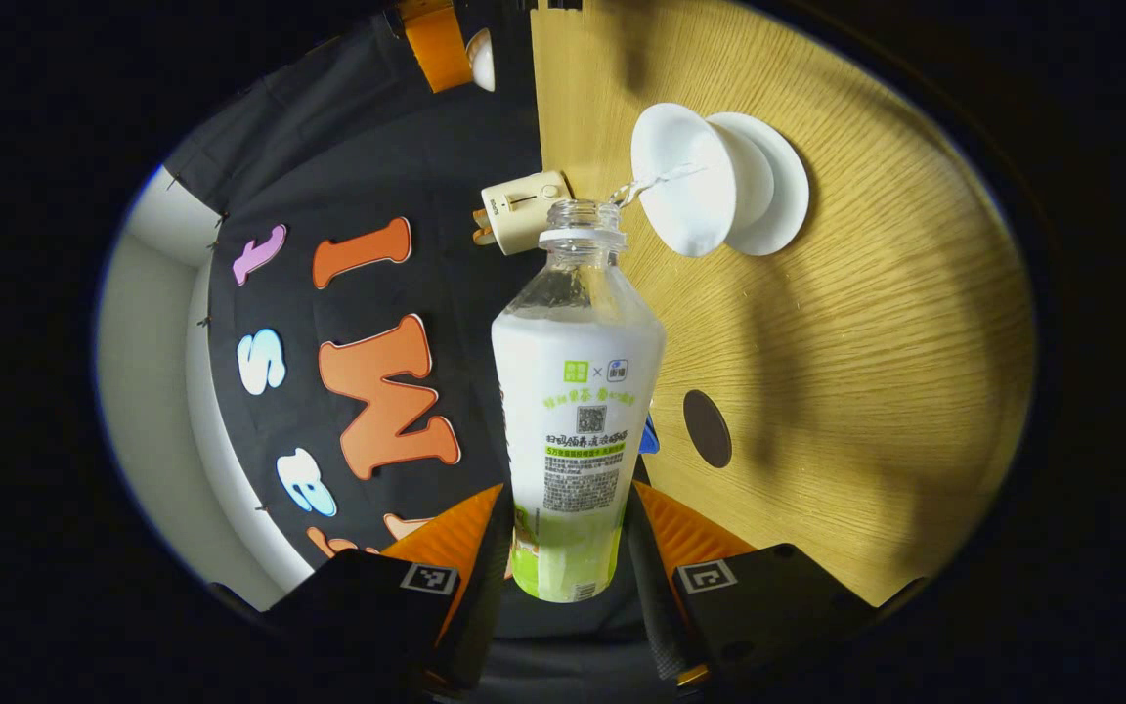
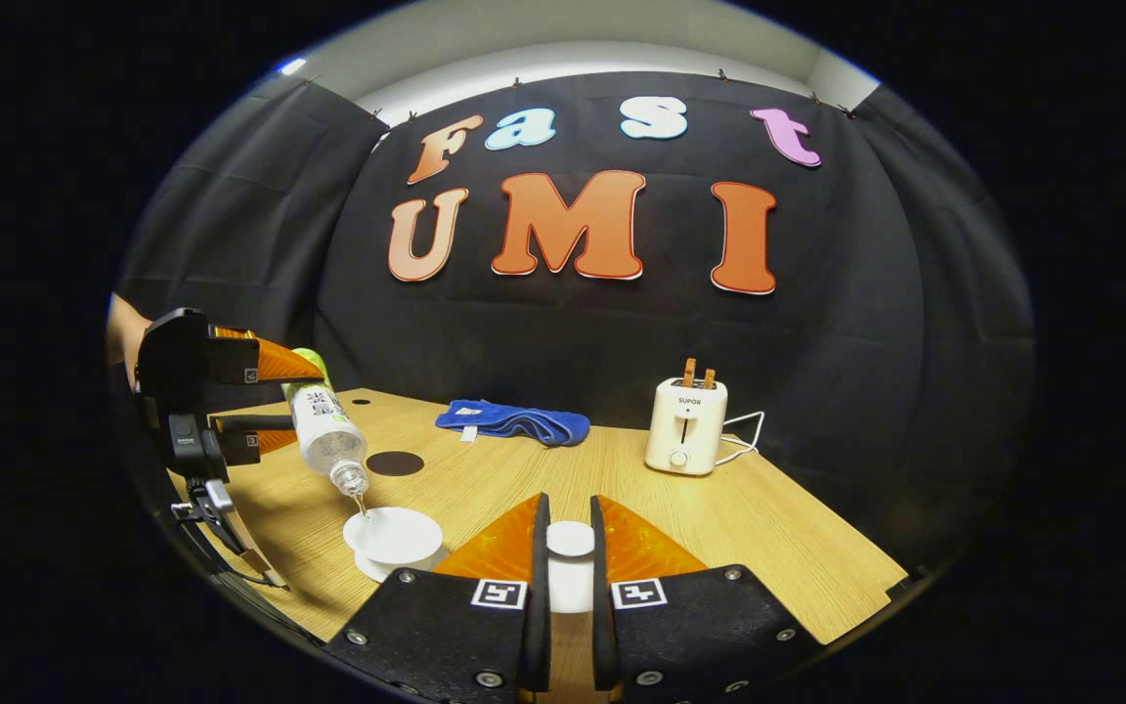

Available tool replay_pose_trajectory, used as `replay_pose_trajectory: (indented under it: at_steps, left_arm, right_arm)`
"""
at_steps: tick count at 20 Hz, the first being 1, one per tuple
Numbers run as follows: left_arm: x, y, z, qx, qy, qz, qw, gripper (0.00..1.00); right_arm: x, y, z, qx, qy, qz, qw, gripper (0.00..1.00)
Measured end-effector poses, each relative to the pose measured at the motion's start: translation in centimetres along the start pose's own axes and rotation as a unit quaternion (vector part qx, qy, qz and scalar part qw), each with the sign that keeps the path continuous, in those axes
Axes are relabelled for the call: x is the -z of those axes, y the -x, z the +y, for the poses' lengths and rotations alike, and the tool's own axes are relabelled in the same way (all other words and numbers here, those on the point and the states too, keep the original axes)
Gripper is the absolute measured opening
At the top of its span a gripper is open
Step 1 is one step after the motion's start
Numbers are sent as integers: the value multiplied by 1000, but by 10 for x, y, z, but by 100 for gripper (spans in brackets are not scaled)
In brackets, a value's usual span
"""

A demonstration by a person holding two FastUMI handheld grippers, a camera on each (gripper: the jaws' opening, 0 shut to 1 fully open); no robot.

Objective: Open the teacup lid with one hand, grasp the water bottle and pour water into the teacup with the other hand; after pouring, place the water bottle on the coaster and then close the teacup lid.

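Note:
A clear water bottle point(image 1: 578, 391) with a white and green label sits uncapped in my left gripper point(image 1: 568, 508), which is shut on its lower body. It is tipped mouth-down, and a thin stream of water point(image 1: 643, 184) runs into the white teacup point(image 1: 690, 196) on its saucer point(image 1: 783, 186). From the right gripper view, the left gripper point(image 2: 304, 398) holds the bottle point(image 2: 326, 430) slanted over the open teacup point(image 2: 394, 536) at the table's left. My right gripper point(image 2: 569, 501) is shut on the white teacup lid point(image 2: 571, 541), held to the right of the cup. A dark round coaster point(image 2: 395, 462) lies behind the cup.
A cream toaster point(image 2: 686, 426) with its cord stands at the back right of the wooden table point(image 2: 778, 548). A folded blue towel point(image 2: 514, 422) lies at the back middle. The coaster point(image 1: 707, 427) lies on bare wood close to the bottle.

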State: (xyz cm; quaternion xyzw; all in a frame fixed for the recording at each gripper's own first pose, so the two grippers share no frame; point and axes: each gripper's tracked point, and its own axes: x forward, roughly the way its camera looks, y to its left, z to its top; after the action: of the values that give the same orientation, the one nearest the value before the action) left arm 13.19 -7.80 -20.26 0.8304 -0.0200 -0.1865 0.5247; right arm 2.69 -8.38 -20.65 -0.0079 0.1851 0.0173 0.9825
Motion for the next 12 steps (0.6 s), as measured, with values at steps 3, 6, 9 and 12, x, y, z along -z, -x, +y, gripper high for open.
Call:
replay_pose_trajectory:
  at_steps: [3,6,9,12]
  left_arm:
    - [-2,-1,7,-5,-17,-4,1000,64]
    - [-5,-3,10,-6,-28,-8,1000,67]
    - [-6,-4,16,-10,-41,-11,999,64]
    - [-5,-4,25,-19,-56,-12,998,70]
  right_arm:
    - [2,-1,2,-4,1,4,1000,17]
    - [1,-2,3,-6,9,3,1000,17]
    - [0,-1,3,-9,13,1,1000,17]
    - [0,-1,3,-9,13,2,1000,17]
